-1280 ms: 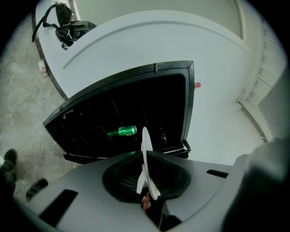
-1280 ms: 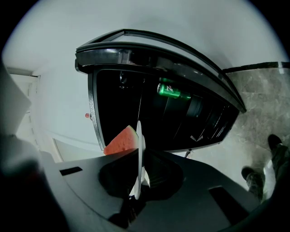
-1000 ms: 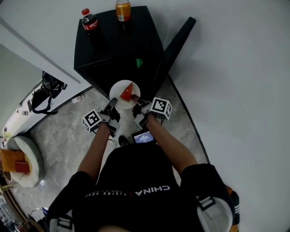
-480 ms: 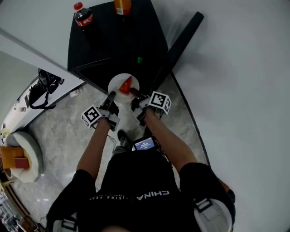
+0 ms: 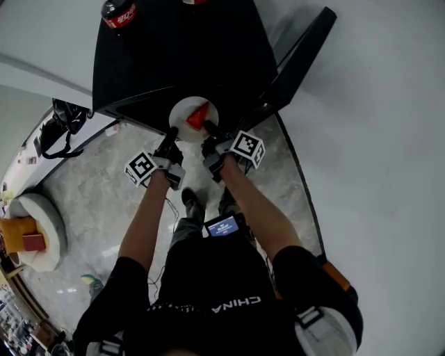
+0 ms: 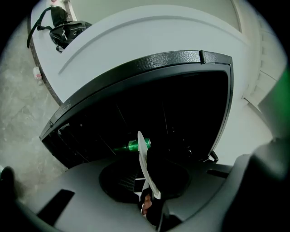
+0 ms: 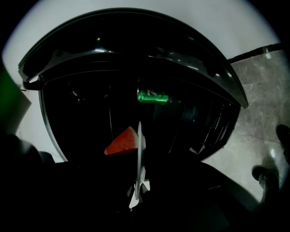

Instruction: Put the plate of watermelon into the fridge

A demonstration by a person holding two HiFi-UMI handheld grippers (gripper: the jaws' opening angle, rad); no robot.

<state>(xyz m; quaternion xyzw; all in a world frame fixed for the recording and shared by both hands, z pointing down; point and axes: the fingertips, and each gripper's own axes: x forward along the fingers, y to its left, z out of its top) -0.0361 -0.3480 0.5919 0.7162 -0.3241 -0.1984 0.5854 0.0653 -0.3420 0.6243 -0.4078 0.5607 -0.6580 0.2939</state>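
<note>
A white plate (image 5: 185, 111) with a red watermelon wedge (image 5: 197, 117) hangs at the mouth of the black fridge (image 5: 181, 55), whose door (image 5: 299, 62) stands open to the right. My left gripper (image 5: 172, 135) is shut on the plate's near-left rim and my right gripper (image 5: 208, 131) on its near-right rim. The left gripper view shows the plate (image 6: 145, 163) edge-on, clamped in the left gripper (image 6: 152, 199), before the dark interior. In the right gripper view the plate (image 7: 138, 158) runs up from the right gripper (image 7: 136, 195), the wedge (image 7: 121, 141) on its left face.
A green can (image 7: 153, 96) lies on a shelf inside the fridge, also visible as the green can (image 6: 138, 145). A cola bottle (image 5: 119, 12) stands on the fridge top. A black bag (image 5: 55, 128) sits on a white counter at left. A round white stool (image 5: 35, 236) stands on the marble floor.
Both grippers have carried the plate forward, from in front of the fridge to its opening. The person has stepped closer to the fridge.
</note>
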